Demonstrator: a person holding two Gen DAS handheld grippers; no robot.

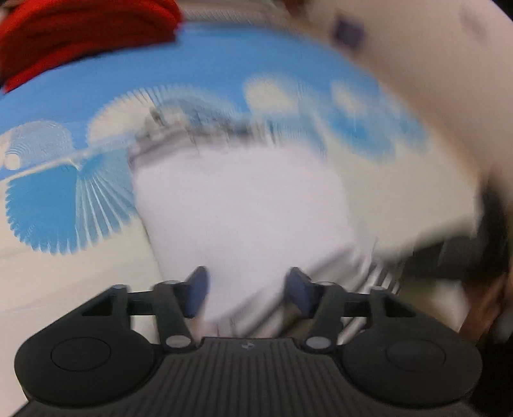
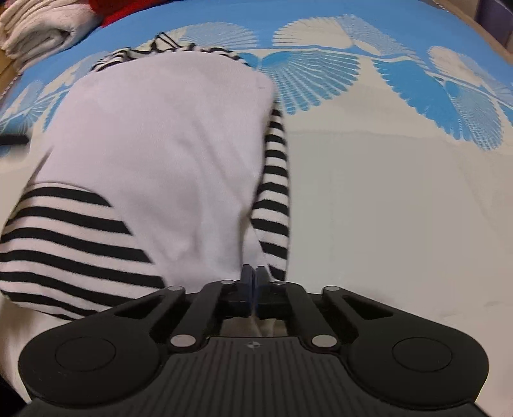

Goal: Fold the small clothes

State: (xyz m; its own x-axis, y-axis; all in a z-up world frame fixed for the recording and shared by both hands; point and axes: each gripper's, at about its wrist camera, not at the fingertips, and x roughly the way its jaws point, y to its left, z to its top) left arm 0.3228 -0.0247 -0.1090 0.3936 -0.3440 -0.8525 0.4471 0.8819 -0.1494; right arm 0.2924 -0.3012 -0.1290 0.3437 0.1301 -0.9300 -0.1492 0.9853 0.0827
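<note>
One cloth-covered surface [image 2: 368,199], cream with a blue band of fan or shell motifs along the far side; it fills both views. Room beyond it barely shows: a strip of tan edge at the far corners in the right wrist view, a dark blurred shape at the right in the left wrist view.

One small garment [image 2: 160,154] lies on the cloth: white body, black-and-white striped sleeves. Two sleeves counted, one folded across the near left, one running down the right edge. A striped collar part shows at its far end. Left wrist view, heavily blurred, shows the same white garment [image 1: 243,208] directly ahead of the fingers.

Two more cloth items at the far left corner: one folded whitish pile [image 2: 41,29] and one red piece [image 2: 112,12] beside it; the red one [image 1: 80,35] also shows in the left view.

Two grippers. Right gripper [image 2: 255,282]: blue pads pressed together, pinching the garment's near white hem. Left gripper [image 1: 247,292]: jaws about half apart, white fabric between them; blur hides whether the pads touch it.
</note>
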